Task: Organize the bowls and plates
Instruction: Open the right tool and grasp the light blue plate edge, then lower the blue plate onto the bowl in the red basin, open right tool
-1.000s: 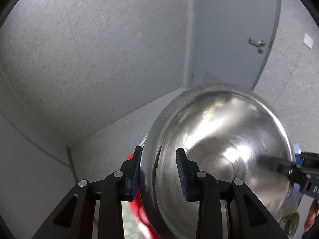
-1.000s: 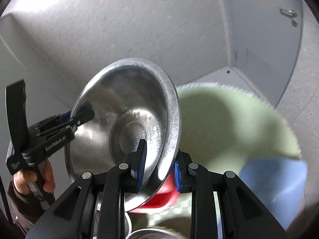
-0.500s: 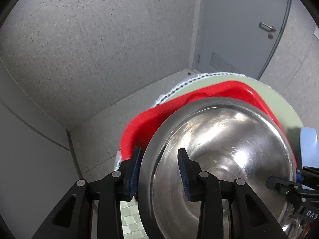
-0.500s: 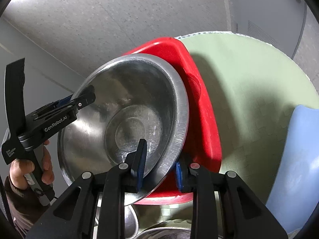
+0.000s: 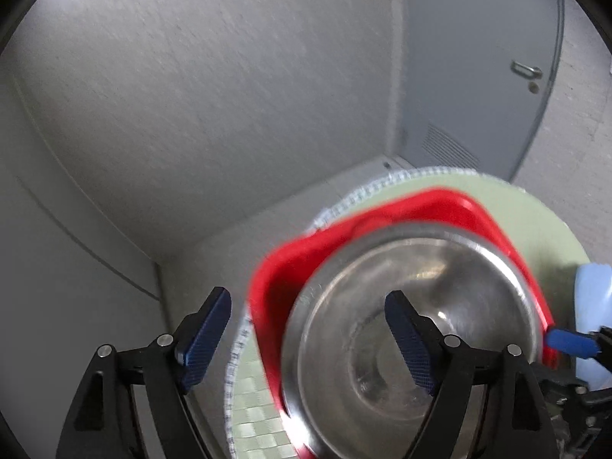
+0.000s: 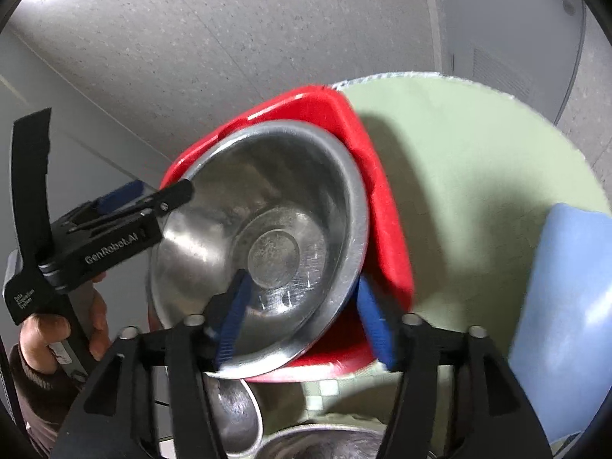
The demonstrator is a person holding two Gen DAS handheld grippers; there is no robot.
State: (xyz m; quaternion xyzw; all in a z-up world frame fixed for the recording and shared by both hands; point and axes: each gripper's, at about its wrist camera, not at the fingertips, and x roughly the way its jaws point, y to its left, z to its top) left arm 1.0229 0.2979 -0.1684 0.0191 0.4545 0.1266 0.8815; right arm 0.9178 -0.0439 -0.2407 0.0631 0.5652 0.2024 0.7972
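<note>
A steel bowl (image 5: 413, 329) (image 6: 267, 237) rests inside a red square plate (image 5: 275, 287) (image 6: 382, 206) on a round green table (image 6: 478, 153). My left gripper (image 5: 306, 336) is open, its fingers spread either side of the bowl's left rim. It shows in the right wrist view (image 6: 145, 202) at the bowl's far left edge. My right gripper (image 6: 306, 317) is open, its blue pads (image 6: 376, 321) either side of the bowl's near rim; its blue fingertip (image 5: 570, 344) shows at the right of the left wrist view.
A pale blue plate (image 6: 566, 306) (image 5: 593, 306) lies on the table's right side. More steel bowls (image 6: 237, 420) sit at the near edge below my right gripper. A grey wall and a door (image 5: 478, 76) stand behind the table.
The steel bowl came down into the red plate. Both grippers, which were shut on its rim, have opened and let it go.
</note>
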